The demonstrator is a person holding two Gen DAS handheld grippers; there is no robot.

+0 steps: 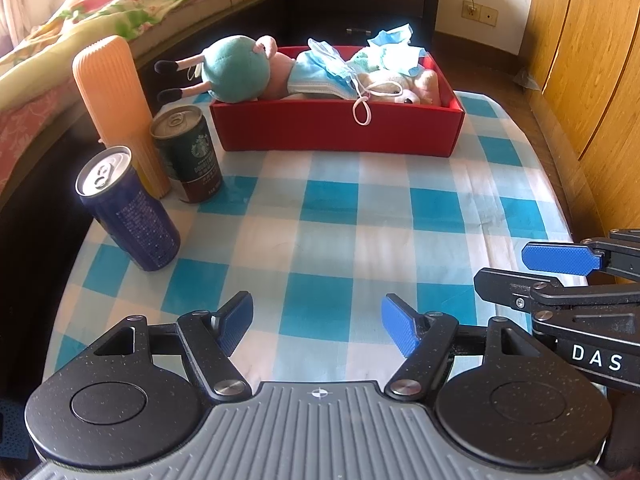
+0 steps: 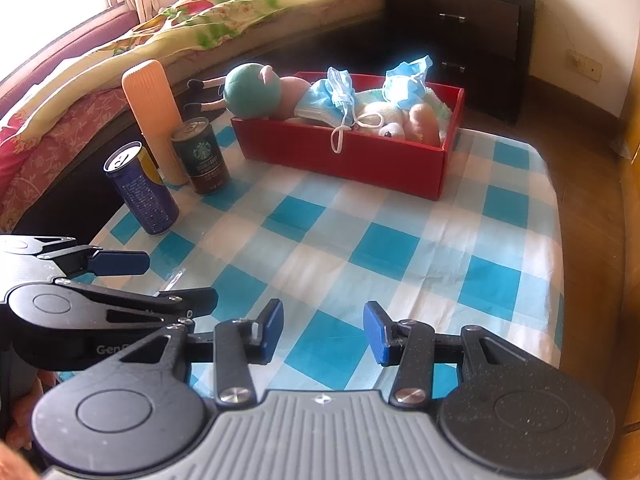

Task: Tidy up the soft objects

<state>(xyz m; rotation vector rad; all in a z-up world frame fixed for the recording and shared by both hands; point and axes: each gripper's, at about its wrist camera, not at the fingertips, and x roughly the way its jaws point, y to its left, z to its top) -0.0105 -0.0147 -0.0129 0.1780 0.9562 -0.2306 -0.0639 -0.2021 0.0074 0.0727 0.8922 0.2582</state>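
Two hand-held claws hover over the near edge of a bench (image 1: 332,216) spread with a blue-and-white checked cloth, both pointing toward a red box (image 1: 340,130) at its far side. The left claw (image 1: 316,322) is released, its blue pads spread wide with bare cloth showing between them; the right claw (image 2: 324,330) is likewise released and grasping nothing. Each shows in the other's camera, the two riding just beside one another.

The soft things already lie in the box: a green-headed plush doll (image 1: 234,68) at its left end, dark-tipped legs hanging out over the left wall toward the bed (image 1: 120,8); a cream plush animal (image 1: 404,88) toward the right end; and blue face masks (image 1: 324,72) draped across both, one white ear loop (image 1: 362,110) dangling over the front wall. No soft item can be seen loose on the cloth.

The box runs crosswise, its long axis set left to right across both claws' line of approach, well apart from them and straight ahead. In the right view it sits slightly left of centre and angled, its right corner closest. The doll's overhanging legs lie toward the left side, so the left claw looks the better placed to tuck them in; the stray loop, near the middle of the front wall, seems within equal reach of either.

An orange ribbed bottle (image 1: 116,108), a Starbucks can (image 1: 188,154) and a blue can (image 1: 128,212) stand upright at the bench's left edge.
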